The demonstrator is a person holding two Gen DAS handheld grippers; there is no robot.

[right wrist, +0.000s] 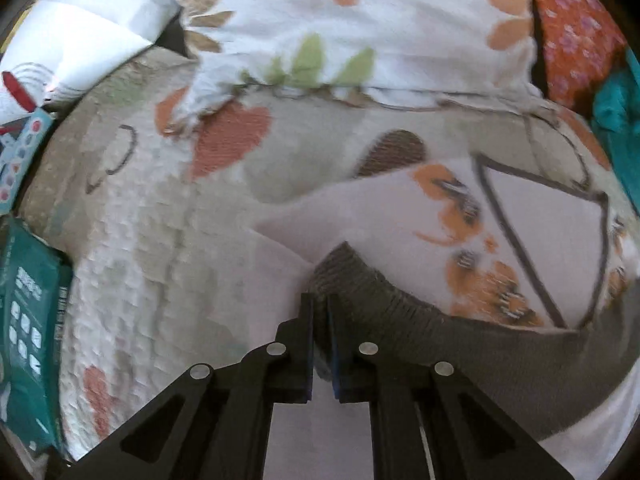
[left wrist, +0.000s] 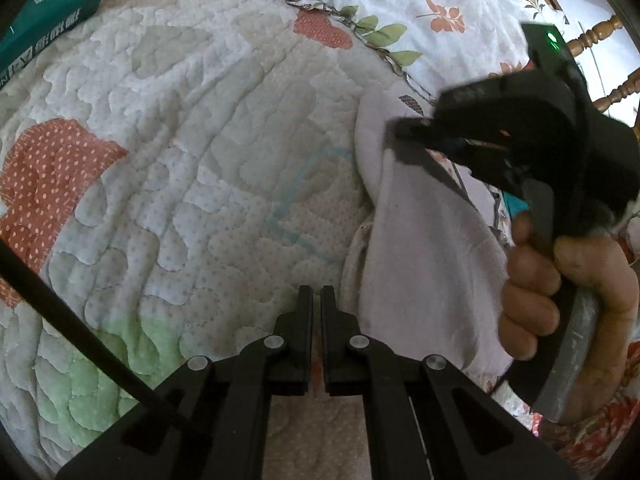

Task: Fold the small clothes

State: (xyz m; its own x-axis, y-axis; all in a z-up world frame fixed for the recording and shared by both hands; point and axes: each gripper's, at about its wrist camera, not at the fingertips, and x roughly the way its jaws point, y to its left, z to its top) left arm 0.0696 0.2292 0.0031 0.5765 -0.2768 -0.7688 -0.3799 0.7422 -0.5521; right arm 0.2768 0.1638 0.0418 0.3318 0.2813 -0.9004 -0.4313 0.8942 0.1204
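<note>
Left gripper (left wrist: 316, 292), nearest the left wrist lens at 6 o'clock: fingers drawn nearly together, a thin gap between them, nothing gripped; the quilted bedspread (left wrist: 192, 168) lies beneath.

Right gripper (right wrist: 320, 308), at 6 o'clock in the right wrist view: fingers clenched on the dark ribbed collar (right wrist: 400, 308) of a small pale shirt (right wrist: 400, 216). The shirt carries an orange and black print and a dark outlined shape. It lies partly folded on the bedspread, spreading from centre toward 3 o'clock.

In the left wrist view the same shirt hangs at 3 o'clock, gathered under the right gripper, with the right hand (left wrist: 560, 300) on the handle at 4 o'clock.

A teal packet (right wrist: 28, 332) sits at 8 o'clock in the right wrist view. Floral bedding (right wrist: 360, 20) occupies 12 o'clock.
</note>
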